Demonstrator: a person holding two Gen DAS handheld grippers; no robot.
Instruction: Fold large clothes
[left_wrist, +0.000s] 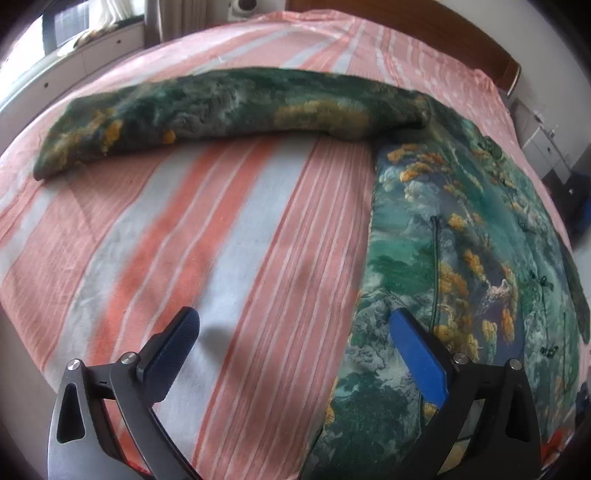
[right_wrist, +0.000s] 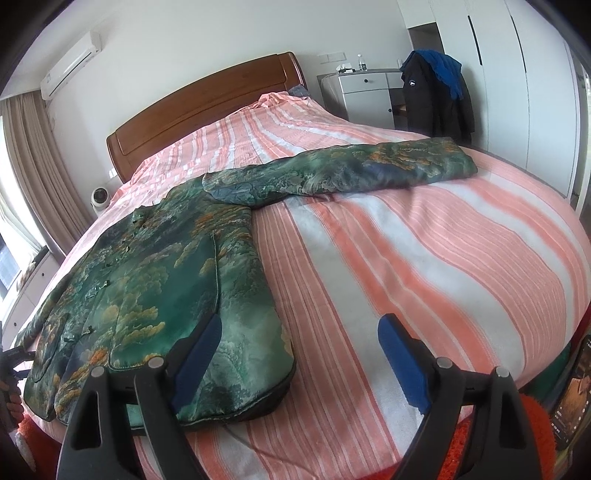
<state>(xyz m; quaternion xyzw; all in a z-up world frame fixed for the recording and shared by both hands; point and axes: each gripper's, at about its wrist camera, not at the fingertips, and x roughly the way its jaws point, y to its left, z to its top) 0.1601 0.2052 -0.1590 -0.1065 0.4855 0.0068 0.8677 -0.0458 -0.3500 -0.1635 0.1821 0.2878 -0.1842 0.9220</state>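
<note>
Two hand-held grippers, left (left_wrist: 291, 354) and right (right_wrist: 299, 354), both wide open, gripping nothing. We see the jacket (right_wrist: 159, 295) flat on the bed (right_wrist: 424, 258), sleeve (right_wrist: 343, 170) stretched sideways.

Soft daylight, slight blur, fisheye-warped edges.

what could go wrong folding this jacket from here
The jacket looks thick and glossy, so open jaws may pinch only its top layer or slip off. Its hem corner lies near the bed's edge, so a tug could drag it off. Each long sleeve may sag or twist when lifted.
</note>
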